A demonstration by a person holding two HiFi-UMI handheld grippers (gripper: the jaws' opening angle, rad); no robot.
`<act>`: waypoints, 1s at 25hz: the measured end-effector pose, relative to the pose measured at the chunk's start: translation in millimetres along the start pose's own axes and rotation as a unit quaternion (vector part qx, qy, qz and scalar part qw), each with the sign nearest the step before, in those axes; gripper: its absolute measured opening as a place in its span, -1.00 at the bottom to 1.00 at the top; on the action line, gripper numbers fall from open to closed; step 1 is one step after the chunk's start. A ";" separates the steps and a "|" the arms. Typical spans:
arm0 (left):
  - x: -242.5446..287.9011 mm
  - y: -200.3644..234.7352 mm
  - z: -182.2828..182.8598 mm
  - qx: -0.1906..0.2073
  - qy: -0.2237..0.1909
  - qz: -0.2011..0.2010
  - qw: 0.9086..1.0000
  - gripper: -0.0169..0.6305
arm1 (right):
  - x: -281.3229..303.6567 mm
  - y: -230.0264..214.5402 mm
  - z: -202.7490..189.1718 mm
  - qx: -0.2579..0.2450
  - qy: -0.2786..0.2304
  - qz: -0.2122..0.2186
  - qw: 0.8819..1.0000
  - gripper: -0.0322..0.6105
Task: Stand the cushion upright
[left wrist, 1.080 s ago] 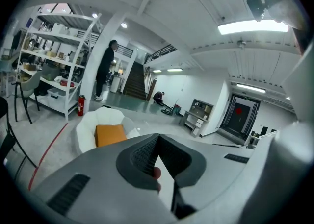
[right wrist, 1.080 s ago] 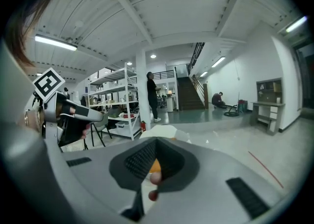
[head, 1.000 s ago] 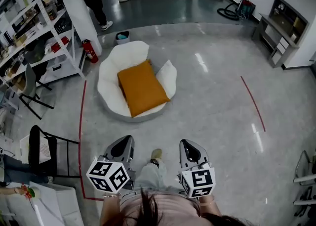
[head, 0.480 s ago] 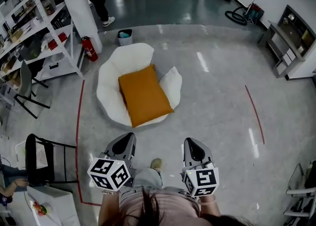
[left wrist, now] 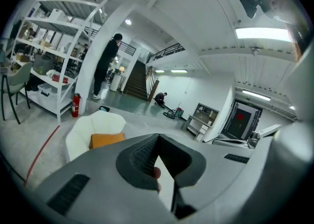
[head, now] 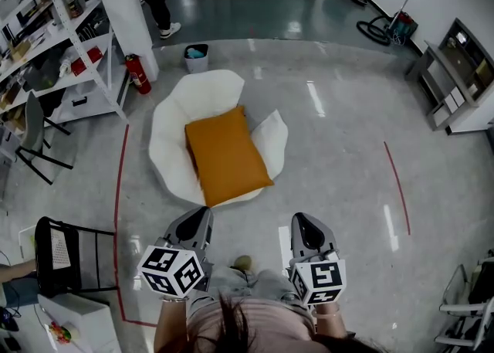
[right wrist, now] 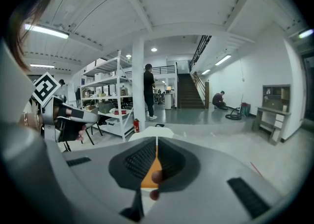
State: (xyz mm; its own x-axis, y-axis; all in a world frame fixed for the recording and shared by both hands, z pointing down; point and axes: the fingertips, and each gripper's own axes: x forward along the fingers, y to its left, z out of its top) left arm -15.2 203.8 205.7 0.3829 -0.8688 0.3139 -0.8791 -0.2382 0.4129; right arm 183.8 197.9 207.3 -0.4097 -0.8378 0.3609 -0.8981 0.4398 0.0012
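Step, as I read it: reach cushion (head: pixel 226 155). L tool (head: pixel 202 212) and R tool (head: pixel 302 220) both pressed together, empty, near side of seat (head: pixel 174 112). Spread jaws first, grip far edge w/ both, tip up vs seat back. Cushion: orange, rectangular, plump, flat in white seat.

Bright, even light all over, cool and white, pouring down from tube lights (left wrist: pixel 262 33) on the ceiling (left wrist: pixel 196 17). Look at the polished floor (head: pixel 347 166): long white glare streaks (head: pixel 315 98) run across it. Shadows are faint and soft. The cushion (head: pixel 225 154) sits evenly lit, its colour clean. The head view is sharp but bends the shelving (head: pixel 54 42) at its left edge. Both gripper views bulge like fishbowls, with black corners, and 1 tube flares out to pure white.
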 end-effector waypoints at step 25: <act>118.4 97.8 -37.0 -0.036 0.036 0.125 0.991 -0.75 | 184.7 -73.4 -41.9 -0.126 0.092 0.106 0.982 -0.52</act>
State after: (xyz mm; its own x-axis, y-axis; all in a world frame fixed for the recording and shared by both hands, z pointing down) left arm -45.3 93.8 314.9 0.1772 -0.8633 0.4725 -0.9273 0.0144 0.3740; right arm 180.7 24.4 312.9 -0.5269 -0.6567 0.5396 -0.7187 0.6831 0.1296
